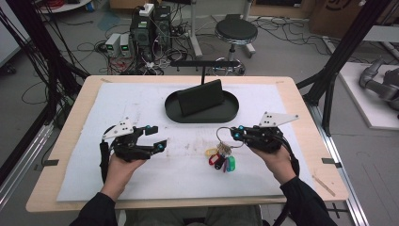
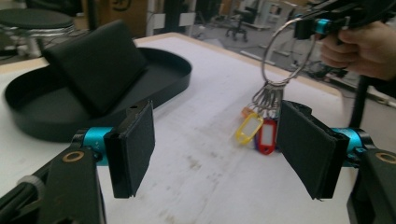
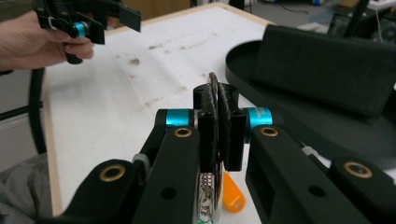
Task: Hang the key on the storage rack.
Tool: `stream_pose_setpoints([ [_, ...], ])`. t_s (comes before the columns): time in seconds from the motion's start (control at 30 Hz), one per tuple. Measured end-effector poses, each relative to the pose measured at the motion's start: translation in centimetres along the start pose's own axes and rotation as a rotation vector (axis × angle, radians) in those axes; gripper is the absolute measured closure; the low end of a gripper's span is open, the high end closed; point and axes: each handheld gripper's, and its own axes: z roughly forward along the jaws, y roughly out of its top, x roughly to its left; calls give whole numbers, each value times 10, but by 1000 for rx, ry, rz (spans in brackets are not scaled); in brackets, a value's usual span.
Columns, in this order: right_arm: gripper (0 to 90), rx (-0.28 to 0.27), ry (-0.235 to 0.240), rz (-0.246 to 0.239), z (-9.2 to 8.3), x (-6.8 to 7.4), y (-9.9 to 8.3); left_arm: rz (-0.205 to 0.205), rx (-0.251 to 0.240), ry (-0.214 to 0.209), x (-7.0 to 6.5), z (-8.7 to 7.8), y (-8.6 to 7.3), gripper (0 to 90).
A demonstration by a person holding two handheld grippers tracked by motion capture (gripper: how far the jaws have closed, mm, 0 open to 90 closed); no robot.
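My right hand-held gripper (image 1: 236,134) pinches the key ring (image 1: 225,137), tags (image 1: 221,161) dragging on counter (image 1: 188,174); left hand-held gripper (image 1: 155,137) spread. Best lift steadily, keeping grip firm.

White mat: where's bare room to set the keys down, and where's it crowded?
Free: the mat left of the black tray, and the near strip ahead of both hands. Crowded: centre-right, where the key bunch hangs from the right gripper, and the tray, filled by the black pouch.
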Motion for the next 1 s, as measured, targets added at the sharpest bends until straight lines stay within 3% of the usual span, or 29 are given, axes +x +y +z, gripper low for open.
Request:
stream_pose_setpoints([
  [0.17, 874, -23, 24, -21, -2, 1, 11, 39, -14, -77, -9, 14, 14, 286],
  [0.43, 874, -40, 70, -40, 0, 3, 20, 25, -6, -112, -15, 31, 28, 282],
  [0.67, 874, -52, 118, -62, 4, 8, 26, 46, 22, -145, -21, 49, 33, 274],
  [1.0, 874, -56, 171, -80, 10, 14, 29, 97, 19, -208, -32, 68, 40, 445],
])
